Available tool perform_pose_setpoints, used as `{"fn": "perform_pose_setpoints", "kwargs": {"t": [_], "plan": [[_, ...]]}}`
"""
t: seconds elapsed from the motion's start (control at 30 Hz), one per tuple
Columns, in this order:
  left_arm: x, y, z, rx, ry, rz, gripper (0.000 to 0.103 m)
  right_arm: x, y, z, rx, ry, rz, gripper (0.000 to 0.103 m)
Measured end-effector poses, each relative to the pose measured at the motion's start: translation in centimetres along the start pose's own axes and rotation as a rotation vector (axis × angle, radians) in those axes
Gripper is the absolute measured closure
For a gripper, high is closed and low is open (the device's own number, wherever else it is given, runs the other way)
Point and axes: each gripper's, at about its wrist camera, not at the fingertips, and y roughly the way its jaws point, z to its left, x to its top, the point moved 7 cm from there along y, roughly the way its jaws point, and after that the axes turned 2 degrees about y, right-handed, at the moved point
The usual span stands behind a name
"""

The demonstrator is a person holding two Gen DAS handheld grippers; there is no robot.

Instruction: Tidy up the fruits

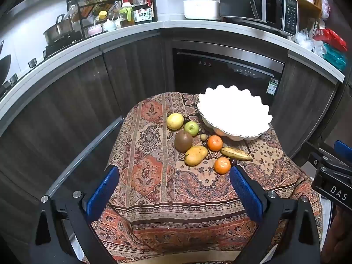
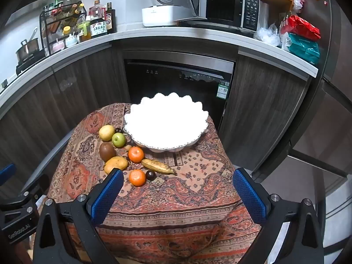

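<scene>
My left tool (image 1: 173, 189) hangs released above the near part of the table (image 1: 154, 176), its blue pads spread wide with nothing between them. My right tool (image 2: 178, 191) is likewise released and empty, held beside the left one; its body shows at the right edge of the left view.

The fruits lie in a loose cluster on the patterned cloth, just left of the white scalloped bowl (image 2: 165, 123). Farthest back sit a yellow lemon (image 1: 175, 121) and a green apple (image 1: 191, 128), close together. Then come a brown kiwi (image 1: 183, 141), a mango (image 1: 195, 155) and an orange (image 1: 215, 143) right by the bowl's foot. A spotted banana (image 1: 236, 154) lies crosswise, with a second orange (image 1: 222, 165) and a dark plum (image 2: 151, 175) nearest my tools. From the right view, my left pad covers the mango's near edge.

Behind the table stand dark cabinets, a dishwasher (image 2: 178, 81), and a counter with a microwave (image 2: 222, 6), rice cooker (image 2: 158, 15) and bottles.
</scene>
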Motion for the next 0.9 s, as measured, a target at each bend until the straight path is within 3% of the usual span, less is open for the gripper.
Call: {"fn": "perform_pose_setpoints", "kwargs": {"t": [0.9], "plan": [[-0.82, 0.23, 0.0, 0.001, -0.004, 0.003, 0.001, -0.33, 0.16, 0.03, 0.006, 0.003, 0.009, 0.002]]}}
